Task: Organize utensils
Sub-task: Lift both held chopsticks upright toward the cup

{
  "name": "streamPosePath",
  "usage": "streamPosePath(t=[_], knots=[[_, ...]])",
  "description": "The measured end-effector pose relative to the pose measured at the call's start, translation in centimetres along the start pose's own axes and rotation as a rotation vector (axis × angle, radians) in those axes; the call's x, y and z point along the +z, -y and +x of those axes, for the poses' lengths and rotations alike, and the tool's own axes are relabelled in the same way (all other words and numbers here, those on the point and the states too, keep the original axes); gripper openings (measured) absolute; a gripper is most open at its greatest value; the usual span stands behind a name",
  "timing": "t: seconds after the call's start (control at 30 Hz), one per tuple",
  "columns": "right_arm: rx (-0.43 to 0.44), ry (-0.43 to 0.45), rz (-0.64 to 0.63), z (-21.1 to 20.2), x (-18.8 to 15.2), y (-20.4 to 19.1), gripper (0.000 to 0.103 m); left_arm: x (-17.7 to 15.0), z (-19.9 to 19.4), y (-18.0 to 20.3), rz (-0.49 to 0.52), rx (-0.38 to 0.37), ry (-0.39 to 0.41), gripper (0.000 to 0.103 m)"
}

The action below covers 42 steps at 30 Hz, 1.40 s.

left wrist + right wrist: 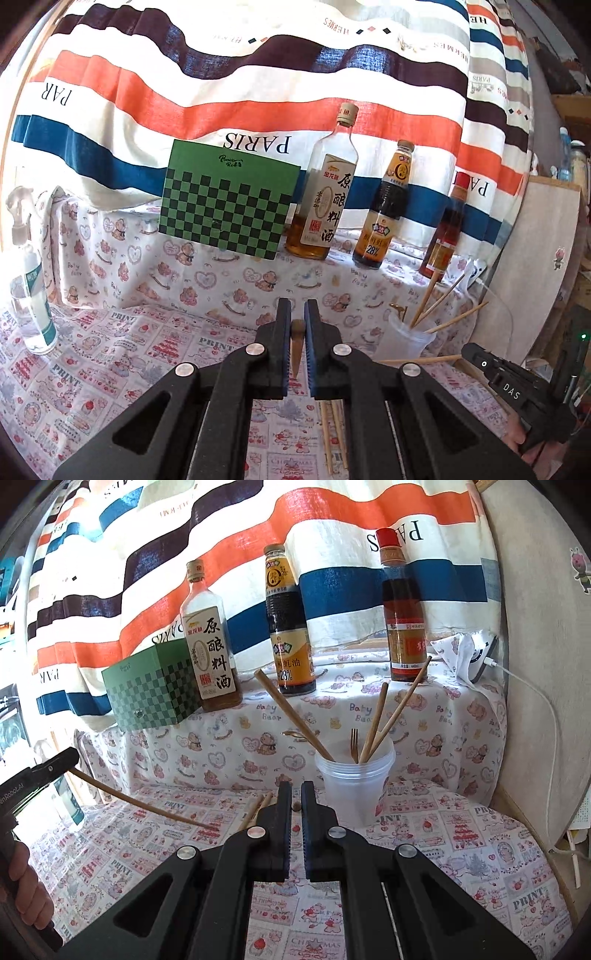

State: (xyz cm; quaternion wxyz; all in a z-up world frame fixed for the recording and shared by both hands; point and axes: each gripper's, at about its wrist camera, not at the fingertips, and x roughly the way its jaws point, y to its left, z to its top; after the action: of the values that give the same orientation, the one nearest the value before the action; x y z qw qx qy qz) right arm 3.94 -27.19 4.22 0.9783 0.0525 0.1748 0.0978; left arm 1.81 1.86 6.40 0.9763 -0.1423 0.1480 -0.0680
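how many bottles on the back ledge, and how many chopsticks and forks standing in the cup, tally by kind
sauce bottles on the ledge: 3
chopsticks in the cup: 3
fork in the cup: 1
total: 7

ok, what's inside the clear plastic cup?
In the clear plastic cup: three wooden chopsticks leaning outward and a small metal fork, tines up. The cup's frosted wall hides their lower ends.
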Motion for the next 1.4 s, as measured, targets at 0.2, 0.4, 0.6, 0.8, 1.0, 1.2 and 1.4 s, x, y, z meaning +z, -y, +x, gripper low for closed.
streamPosePath(t=[0.2,0.4,0.6,0.8,1.0,1.2,1.4], knots=[[0.016,0.032,0.032,-0.7,0.4,0.4,0.006,-0.2,-0.4,0.7,0.012,0.0,0.003,0.006],[0.003,0.04,0.032,-0.7,0.3,0.3,0.006,-0.5,-0.5,0.8,0.016,0.007,0.023,0.006],[-0.027,0.134,0.044,-2.5,0.7,0.8,0.006,0.0,-1.8,0.2,-0.013,0.02,0.09,0.006],[-0.043,0.2,0.028,-4.0,0.9,0.3,0.006,0.1,-2.0,0.1,-0.012,0.027,0.101,0.006],[-0.044,0.207,0.018,-4.2,1.0,0.3,0.006,0.0,-2.1,0.9,0.034,-0.005,0.094,0.006],[-0.055,0.211,0.003,-4.1,0.9,0.1,0.006,-0.6,-1.0,2.3,0.086,-0.029,0.038,0.007],[-0.024,0.175,0.009,-3.4,0.9,0.2,0.006,-1.4,0.7,2.3,0.093,0.004,-0.008,0.006]])
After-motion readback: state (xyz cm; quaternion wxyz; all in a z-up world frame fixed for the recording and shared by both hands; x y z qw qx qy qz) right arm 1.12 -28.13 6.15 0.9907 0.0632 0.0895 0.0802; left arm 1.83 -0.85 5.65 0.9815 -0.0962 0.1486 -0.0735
